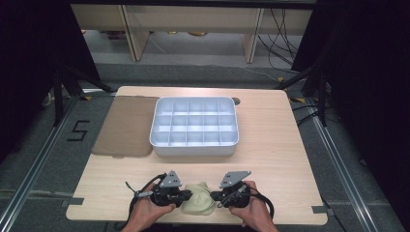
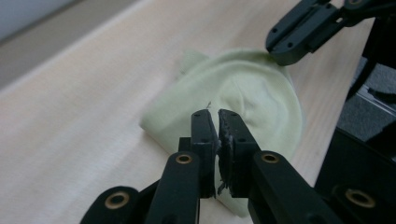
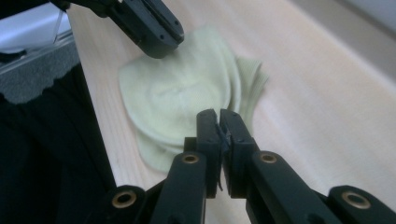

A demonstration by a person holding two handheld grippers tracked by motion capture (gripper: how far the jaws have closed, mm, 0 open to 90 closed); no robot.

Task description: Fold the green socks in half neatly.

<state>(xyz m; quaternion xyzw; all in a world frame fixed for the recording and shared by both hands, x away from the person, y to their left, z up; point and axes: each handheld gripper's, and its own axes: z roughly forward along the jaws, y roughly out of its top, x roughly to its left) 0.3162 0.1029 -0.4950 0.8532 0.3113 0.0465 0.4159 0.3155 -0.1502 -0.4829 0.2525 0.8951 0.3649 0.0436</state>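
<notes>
Between the two pairs of jaws lies only the folded pale-green cloth [image 1: 199, 198], low and soft. Ahead of the jaws the bare table [image 1: 270, 159] gives free passage up to the white compartment tray [image 1: 194, 126]. A brown mat [image 1: 126, 125] lies flat beside the tray, left of it.

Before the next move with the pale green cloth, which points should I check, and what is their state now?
1. Cloth lies flat on the table, near its front edge: ok.
2. Left gripper shut, nothing clamped: ok.
3. Right gripper shut, nothing clamped: ok.
4. Grippers flank the cloth on both sides: ok.
5. Divided tray stands apart from the cloth: ok.
6. Whether either gripper touches the cloth: cannot tell.
</notes>
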